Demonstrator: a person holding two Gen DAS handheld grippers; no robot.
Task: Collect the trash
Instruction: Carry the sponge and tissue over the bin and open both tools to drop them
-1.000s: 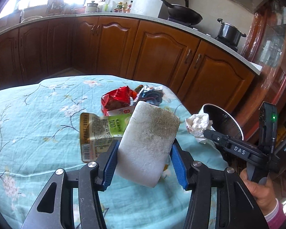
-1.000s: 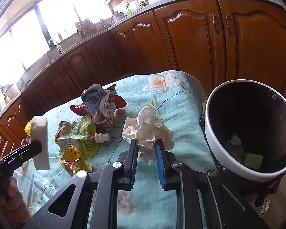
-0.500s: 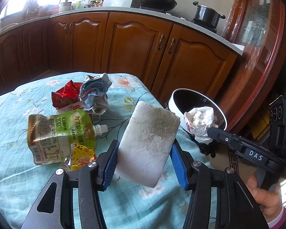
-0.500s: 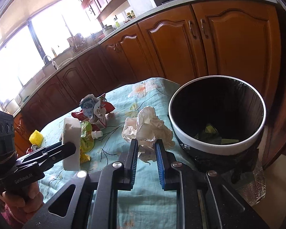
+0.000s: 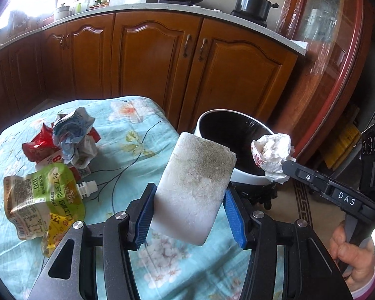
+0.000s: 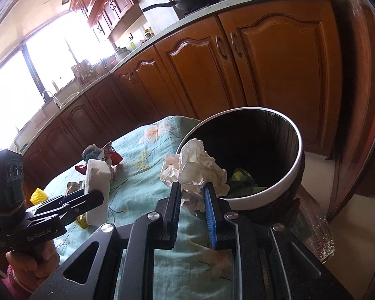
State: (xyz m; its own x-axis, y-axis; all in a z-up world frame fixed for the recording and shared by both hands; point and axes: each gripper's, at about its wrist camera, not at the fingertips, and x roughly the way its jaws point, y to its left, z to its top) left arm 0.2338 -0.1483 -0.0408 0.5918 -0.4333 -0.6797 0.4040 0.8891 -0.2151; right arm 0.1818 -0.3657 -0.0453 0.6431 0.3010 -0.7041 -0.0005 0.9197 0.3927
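My left gripper (image 5: 187,195) is shut on a white foam block (image 5: 196,187) with a dirty top and holds it above the table's right end. The block also shows in the right wrist view (image 6: 97,190). My right gripper (image 6: 192,187) is shut on a crumpled white tissue (image 6: 195,170) and holds it at the near rim of the white trash bin (image 6: 282,185) with a black liner. In the left wrist view the tissue (image 5: 273,153) hangs over the bin (image 5: 212,122). Green scraps lie inside the bin.
On the floral blue tablecloth (image 5: 127,140) lie a green drink pouch (image 5: 42,197), a crumpled wrapper (image 5: 73,135), a red packet (image 5: 37,142) and a yellow wrapper (image 5: 55,230). A yellow object (image 6: 38,195) sits at the far left. Wooden cabinets (image 5: 157,57) stand behind.
Both grippers have moved right toward the bin with their loads. The tissue now sits at the bin's rim, and the foam block is closer to the bin.
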